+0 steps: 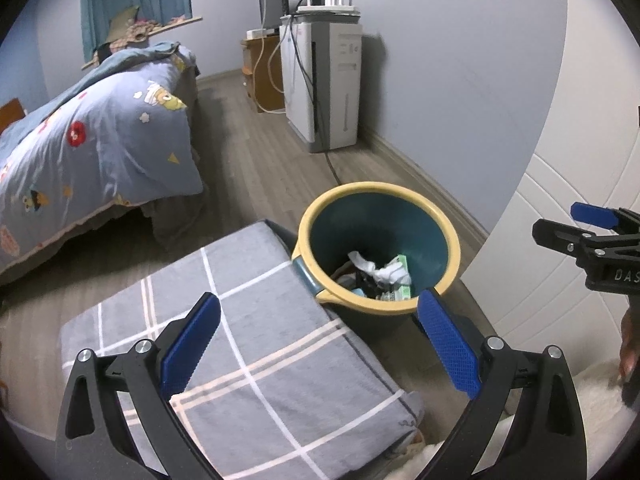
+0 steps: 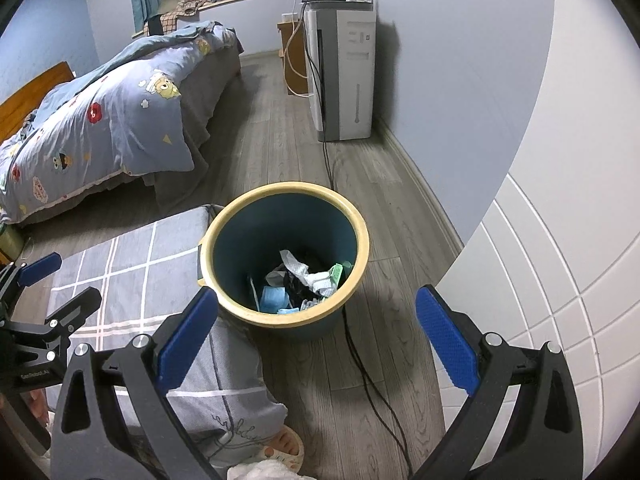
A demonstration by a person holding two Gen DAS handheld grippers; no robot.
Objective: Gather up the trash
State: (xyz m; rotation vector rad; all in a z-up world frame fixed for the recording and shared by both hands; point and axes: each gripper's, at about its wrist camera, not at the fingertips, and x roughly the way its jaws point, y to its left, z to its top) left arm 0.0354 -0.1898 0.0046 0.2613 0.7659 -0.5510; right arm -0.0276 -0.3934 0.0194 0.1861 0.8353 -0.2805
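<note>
A teal bin with a yellow rim (image 1: 436, 216) (image 2: 288, 190) stands on the wood floor. Inside lies trash (image 1: 382, 274) (image 2: 308, 280): crumpled white paper, a green packet and blue scraps. My left gripper (image 1: 320, 306) is open and empty, just short of the bin's near rim and above a grey checked trouser leg (image 1: 248, 320). My right gripper (image 2: 316, 300) is also open and empty, hanging over the bin's near edge. Each gripper shows in the other's view, the right gripper (image 1: 560, 222) at the right edge and the left gripper (image 2: 74, 280) at the left edge.
A person's leg in grey checked trousers (image 2: 132, 268) presses against the bin's left side, with a slippered foot (image 2: 284, 446) below. A black cable (image 2: 360, 360) runs past the bin to a white tower unit (image 2: 344, 68). Bed (image 1: 100, 132) at left, white panelled door (image 2: 560, 300) at right.
</note>
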